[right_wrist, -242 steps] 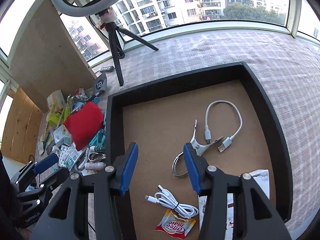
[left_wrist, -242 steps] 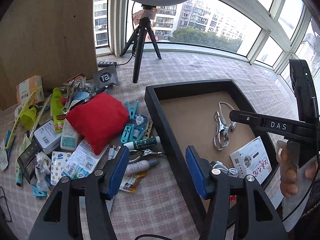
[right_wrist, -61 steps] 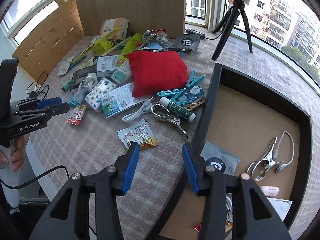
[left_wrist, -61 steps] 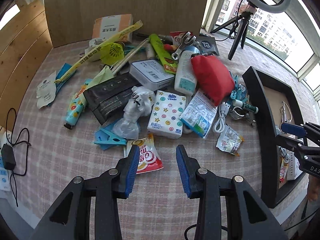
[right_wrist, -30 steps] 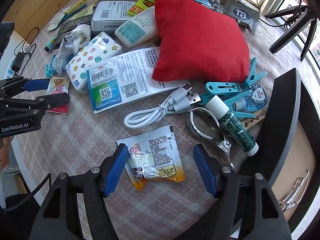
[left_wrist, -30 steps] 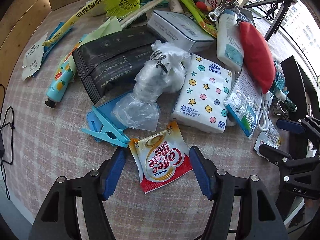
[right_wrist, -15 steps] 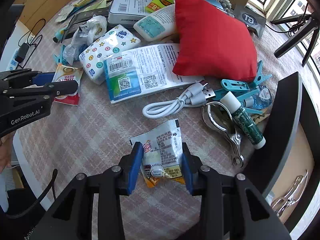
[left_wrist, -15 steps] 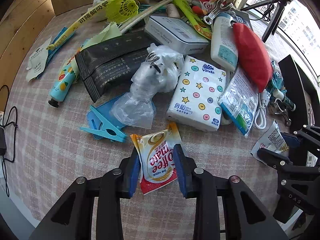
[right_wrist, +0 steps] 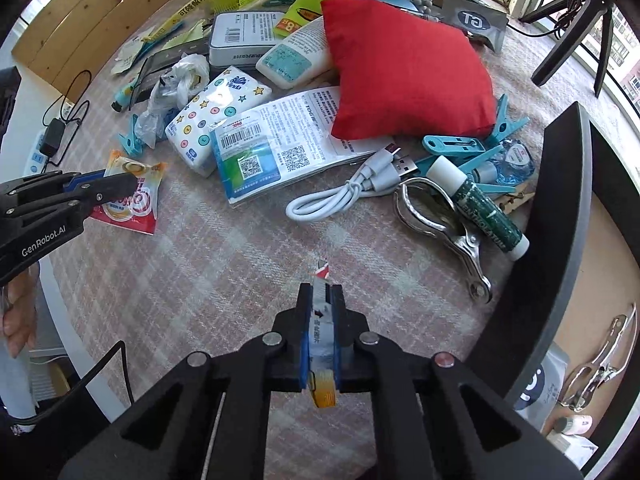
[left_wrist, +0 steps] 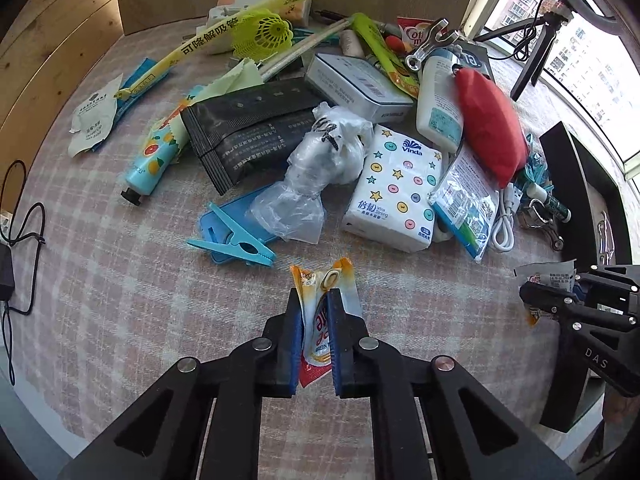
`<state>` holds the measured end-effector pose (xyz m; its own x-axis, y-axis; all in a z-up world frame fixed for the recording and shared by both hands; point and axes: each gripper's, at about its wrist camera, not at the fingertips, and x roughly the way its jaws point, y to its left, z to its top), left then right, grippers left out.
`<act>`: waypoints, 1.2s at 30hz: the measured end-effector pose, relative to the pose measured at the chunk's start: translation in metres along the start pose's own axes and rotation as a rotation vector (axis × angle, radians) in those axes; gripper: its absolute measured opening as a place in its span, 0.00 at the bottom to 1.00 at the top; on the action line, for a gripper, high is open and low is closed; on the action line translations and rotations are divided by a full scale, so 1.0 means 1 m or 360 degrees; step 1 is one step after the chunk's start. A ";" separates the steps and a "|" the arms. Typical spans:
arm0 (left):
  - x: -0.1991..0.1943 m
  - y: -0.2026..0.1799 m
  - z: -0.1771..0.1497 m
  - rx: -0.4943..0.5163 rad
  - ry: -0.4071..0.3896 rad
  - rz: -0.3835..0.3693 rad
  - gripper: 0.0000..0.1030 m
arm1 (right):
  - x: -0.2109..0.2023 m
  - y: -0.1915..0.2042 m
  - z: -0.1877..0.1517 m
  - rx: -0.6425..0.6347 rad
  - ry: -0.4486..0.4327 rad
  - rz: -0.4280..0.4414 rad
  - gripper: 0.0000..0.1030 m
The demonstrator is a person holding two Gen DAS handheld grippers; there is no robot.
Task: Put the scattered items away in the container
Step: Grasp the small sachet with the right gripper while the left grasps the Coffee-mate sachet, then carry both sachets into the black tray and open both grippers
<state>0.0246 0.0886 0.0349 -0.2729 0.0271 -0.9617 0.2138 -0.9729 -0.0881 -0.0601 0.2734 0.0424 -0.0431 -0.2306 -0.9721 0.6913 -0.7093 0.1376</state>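
Left gripper [left_wrist: 314, 334] closing, clamped on a creamer sachet [left_wrist: 324, 280]; right gripper [right_wrist: 321, 330] closing, clamped on another sachet [right_wrist: 322, 338], near the tray [right_wrist: 560, 240].

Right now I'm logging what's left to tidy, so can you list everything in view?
Coffee-mate sachet: 1, orange-red, in the closing left jaws.
second sachet: 1, white and orange, in the closing right jaws.
red cushion: 1, red, middle of pile.
Vinda tissue pack: 1, white with coloured dots, beside cushion.
white USB cable: 1, coiled, in front of cushion.
metal clamp: 1, silver, by the tray.
green lip balm: 1, lying on clamp.
blue clothes pegs: several, near cushion.
black pouch: 1, left of pile.
hand-cream tube: 1, blue, far left.
black tray: 1, right; holds a clamp.
left gripper, right gripper: 1 each, black with blue pads.
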 end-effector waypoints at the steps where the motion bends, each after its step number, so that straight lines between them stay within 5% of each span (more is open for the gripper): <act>1: -0.003 0.000 -0.001 -0.0001 -0.0001 -0.0008 0.09 | -0.004 -0.004 -0.001 0.0021 -0.0009 0.0017 0.08; 8: -0.035 -0.016 -0.004 0.0063 -0.0064 -0.0088 0.08 | -0.036 -0.030 -0.005 0.0146 -0.0081 0.0100 0.08; 15: -0.053 -0.044 0.037 0.0211 -0.0115 -0.0231 0.08 | -0.072 -0.055 -0.028 0.0284 -0.0194 0.0089 0.08; 18: -0.055 -0.074 0.046 0.0295 -0.0130 -0.0296 0.08 | -0.068 -0.049 -0.010 0.0374 -0.0247 0.0054 0.08; 36: -0.085 -0.260 0.021 0.0850 -0.0136 -0.0545 0.09 | -0.119 -0.176 -0.096 0.0915 -0.0382 -0.0174 0.08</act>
<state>-0.0277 0.3343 0.1446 -0.3214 0.3597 -0.8759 -0.3896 -0.8933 -0.2239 -0.1079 0.4897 0.1153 -0.2985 -0.2320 -0.9258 0.1787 -0.9664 0.1846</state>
